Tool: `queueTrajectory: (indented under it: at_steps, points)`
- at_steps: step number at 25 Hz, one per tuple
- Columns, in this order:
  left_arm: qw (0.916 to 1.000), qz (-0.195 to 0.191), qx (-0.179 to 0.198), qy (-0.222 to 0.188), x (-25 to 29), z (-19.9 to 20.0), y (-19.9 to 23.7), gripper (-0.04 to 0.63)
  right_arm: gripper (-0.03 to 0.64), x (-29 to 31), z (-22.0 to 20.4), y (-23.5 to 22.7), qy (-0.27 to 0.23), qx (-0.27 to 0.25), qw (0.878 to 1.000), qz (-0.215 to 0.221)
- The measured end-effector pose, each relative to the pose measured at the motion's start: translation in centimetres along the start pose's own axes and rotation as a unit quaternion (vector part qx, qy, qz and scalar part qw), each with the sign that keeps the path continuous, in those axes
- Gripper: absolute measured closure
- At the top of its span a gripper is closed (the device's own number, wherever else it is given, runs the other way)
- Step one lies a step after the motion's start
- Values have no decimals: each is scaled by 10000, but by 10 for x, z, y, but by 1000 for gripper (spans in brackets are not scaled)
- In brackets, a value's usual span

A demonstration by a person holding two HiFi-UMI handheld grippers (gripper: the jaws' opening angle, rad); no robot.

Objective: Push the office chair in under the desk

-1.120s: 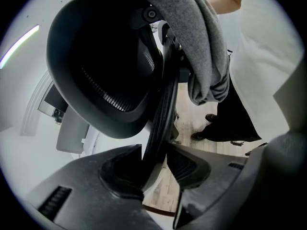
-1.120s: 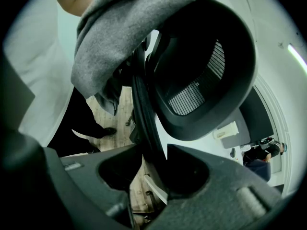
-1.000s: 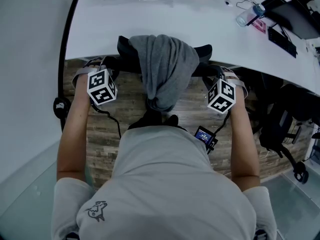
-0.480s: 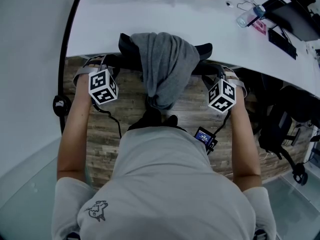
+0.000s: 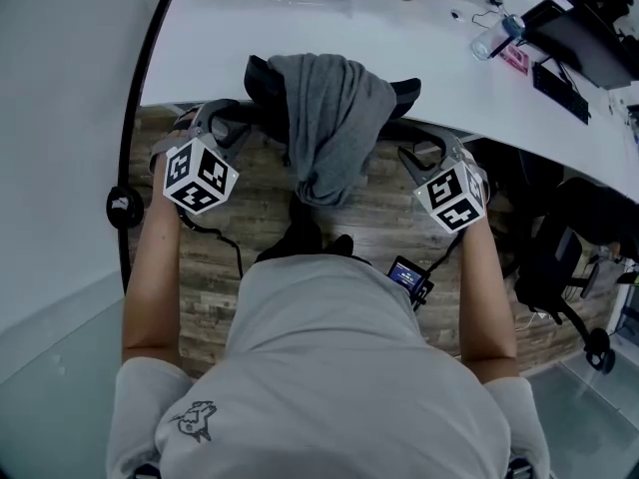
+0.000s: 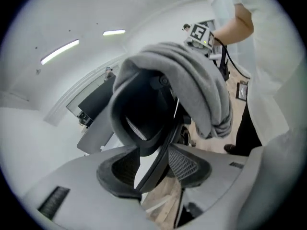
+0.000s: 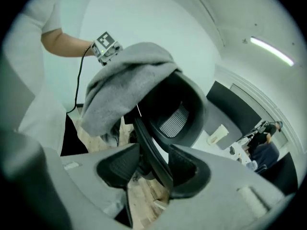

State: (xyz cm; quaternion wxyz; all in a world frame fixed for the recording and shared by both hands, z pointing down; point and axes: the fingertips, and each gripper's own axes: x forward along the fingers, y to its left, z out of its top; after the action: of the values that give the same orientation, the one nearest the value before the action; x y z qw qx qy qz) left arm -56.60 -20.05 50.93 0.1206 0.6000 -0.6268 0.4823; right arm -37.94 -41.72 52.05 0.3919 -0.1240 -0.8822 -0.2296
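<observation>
The black office chair (image 5: 262,78) stands tucked against the white desk (image 5: 300,28), with a grey garment (image 5: 329,118) draped over its back. My left gripper (image 5: 222,120) is at the left edge of the chair back and my right gripper (image 5: 424,153) at the right edge. In the left gripper view the chair's rim (image 6: 141,114) runs slantwise between the jaws of the left gripper (image 6: 156,169), which are opening, and a gap shows beside it. The right gripper (image 7: 153,169) likewise has the rim (image 7: 177,109) between opening jaws, under the garment (image 7: 124,90).
A bottle (image 5: 496,30) and dark gear (image 5: 569,38) lie on the desk at the right. Another chair's base (image 5: 569,267) stands on the wood floor at the right. A black castor (image 5: 123,208) sits at the left. A small device (image 5: 410,272) hangs at the person's waist.
Both grippers have tilted and drawn slightly back from the chair back, and their jaws show wider. The chair sits a little farther toward the desk.
</observation>
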Motion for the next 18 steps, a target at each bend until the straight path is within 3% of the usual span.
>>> queueTrajectory:
  at_steps: [3,7,14,18]
  points:
    - [9934,6,-752,-870,-27,36,-4,414,433,-17,10,7,-281,264,9993,-16]
    - [9663,-36,-1684,-1946,-64,82,-10,414,459,-43,23,15,-764,671,9948,-114]
    - [9234,-196,-2512,-2895,-112,126,-44,462,536,-91,49,35,-1772,1396,9741,-146]
    - [9094,-120,-2705,-3157,-133,140,-63,516,599,-118,60,47,-2209,1565,9622,-299]
